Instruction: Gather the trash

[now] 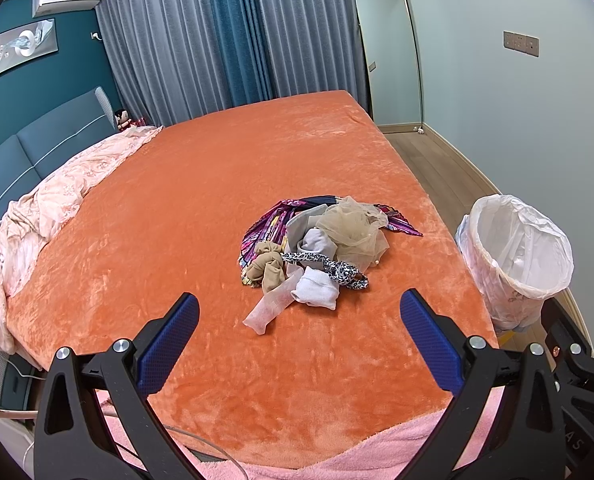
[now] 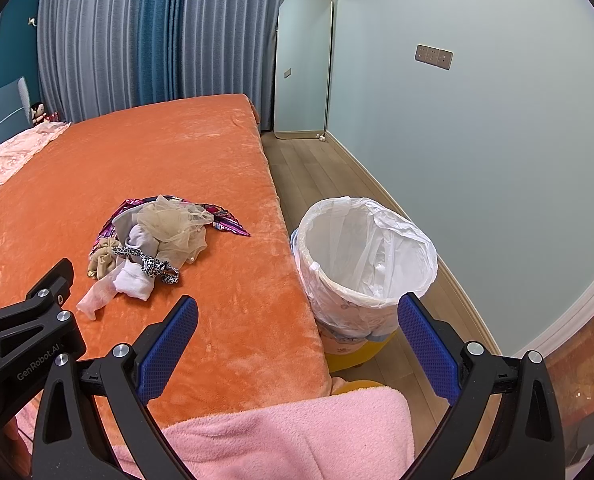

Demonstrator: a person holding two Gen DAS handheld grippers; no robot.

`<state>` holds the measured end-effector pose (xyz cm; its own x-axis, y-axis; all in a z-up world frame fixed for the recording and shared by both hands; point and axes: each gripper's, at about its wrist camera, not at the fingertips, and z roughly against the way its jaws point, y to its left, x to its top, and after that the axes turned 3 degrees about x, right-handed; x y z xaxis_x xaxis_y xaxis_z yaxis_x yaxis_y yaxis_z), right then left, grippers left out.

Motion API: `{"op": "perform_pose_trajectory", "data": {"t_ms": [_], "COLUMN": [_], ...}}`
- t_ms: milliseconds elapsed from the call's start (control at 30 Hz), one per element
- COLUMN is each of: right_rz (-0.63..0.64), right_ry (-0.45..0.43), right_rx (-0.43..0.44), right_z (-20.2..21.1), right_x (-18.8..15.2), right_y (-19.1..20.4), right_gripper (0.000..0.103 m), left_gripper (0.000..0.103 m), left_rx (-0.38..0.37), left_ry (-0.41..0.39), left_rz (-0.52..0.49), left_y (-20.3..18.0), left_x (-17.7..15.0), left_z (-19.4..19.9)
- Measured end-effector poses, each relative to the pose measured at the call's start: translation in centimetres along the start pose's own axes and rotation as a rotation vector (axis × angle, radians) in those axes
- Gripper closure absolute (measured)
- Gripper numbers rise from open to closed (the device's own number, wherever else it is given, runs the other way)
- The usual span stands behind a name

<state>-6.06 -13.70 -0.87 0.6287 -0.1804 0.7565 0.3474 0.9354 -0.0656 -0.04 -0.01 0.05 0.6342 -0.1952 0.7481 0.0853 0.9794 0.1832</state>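
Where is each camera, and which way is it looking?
Left wrist: sits on the left gripper, looks across the orange bed at the pile of scraps; its open blue fingers show.
Right wrist: sits on the right gripper, looks over the bed's edge at the lined bin; its open fingers show.
Shared: bed, pile, bin, mirror.

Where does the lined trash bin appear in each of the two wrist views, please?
Left wrist view: the trash bin stands at the right edge, beside the bed's right side.
Right wrist view: the trash bin sits right of centre on the floor, against the bed's edge.
Shared landmark: the pile of small fabric items on the orange bedspread.
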Motion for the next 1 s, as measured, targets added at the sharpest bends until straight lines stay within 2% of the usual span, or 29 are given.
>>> {"op": "perform_pose_trajectory", "data": {"t_ms": [1000], "right_rz": [-0.004], "right_ry": [0.002], "right_rx": [-0.021], "right_z": [-0.11], "right_x": [-0.11], "right_y": [-0.38], "right_gripper": [0.007], "left_gripper": [0.007], "left_rx": [-0.006], "left_ry": [0.001], "left_rz": [0.003], "left_y": [0.55], "left_x": [0.30], "left_z": [-0.18]}}
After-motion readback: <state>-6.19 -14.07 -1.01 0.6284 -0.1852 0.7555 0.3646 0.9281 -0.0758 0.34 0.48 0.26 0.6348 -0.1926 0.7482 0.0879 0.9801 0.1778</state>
